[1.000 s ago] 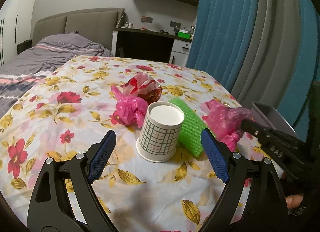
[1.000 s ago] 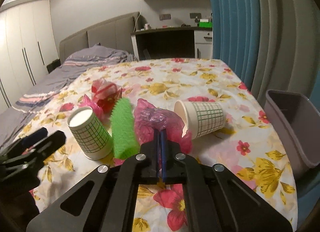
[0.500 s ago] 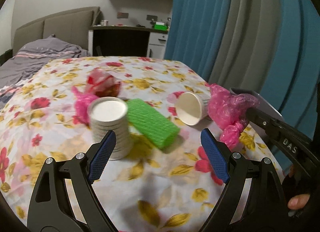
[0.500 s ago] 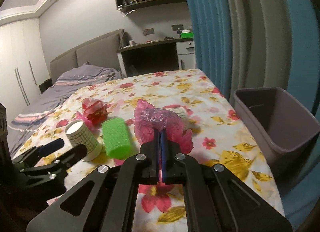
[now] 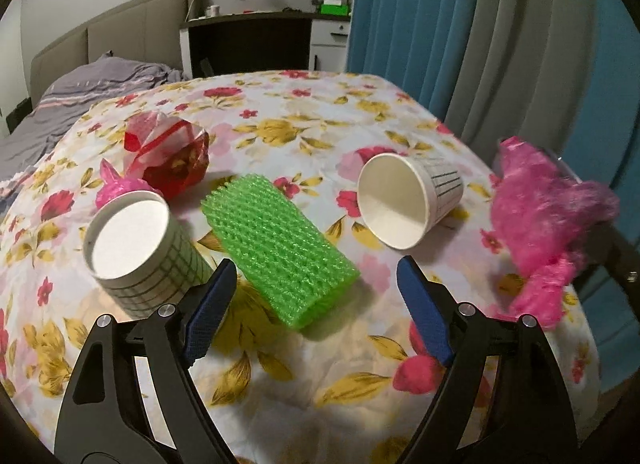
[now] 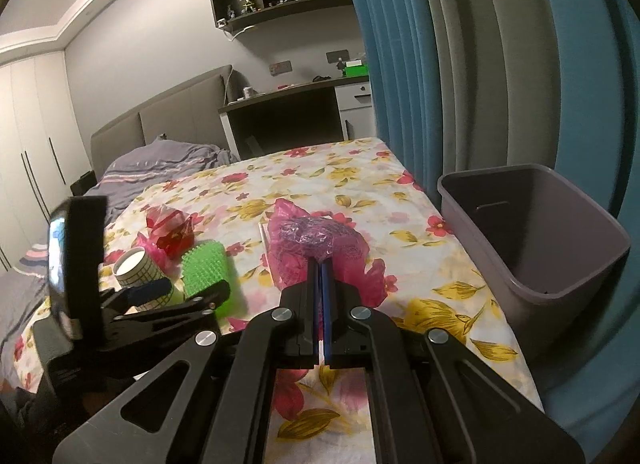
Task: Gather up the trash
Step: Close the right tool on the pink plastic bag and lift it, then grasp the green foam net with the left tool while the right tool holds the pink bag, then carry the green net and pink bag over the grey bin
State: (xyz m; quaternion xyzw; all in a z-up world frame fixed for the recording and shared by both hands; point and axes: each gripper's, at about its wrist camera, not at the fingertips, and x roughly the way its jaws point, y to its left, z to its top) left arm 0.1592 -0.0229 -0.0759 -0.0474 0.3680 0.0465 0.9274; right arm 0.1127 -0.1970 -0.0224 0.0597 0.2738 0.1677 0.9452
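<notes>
The floral bench (image 6: 360, 167) carries the trash; a grey bin (image 6: 532, 240) stands at its right edge. The right gripper (image 6: 320, 264), held level above the bench beside the bin, is clamped on a pink bag (image 6: 316, 240). The left gripper (image 5: 312, 296) hovers low, jaws apart, over the green roll (image 5: 276, 248), between two cups (image 5: 140, 244).

In the left wrist view, a crumpled pink plastic bag (image 5: 544, 219) hangs at three o'clock, off the cloth. A green bumpy foam sleeve (image 5: 280, 252) lies at centre; at ten o'clock an upside-down grid-print paper cup (image 5: 140, 252), at one o'clock a tipped grid-print paper cup (image 5: 408, 203), mouth towards the camera; at eleven a red crumpled plastic bag (image 5: 168, 155)
</notes>
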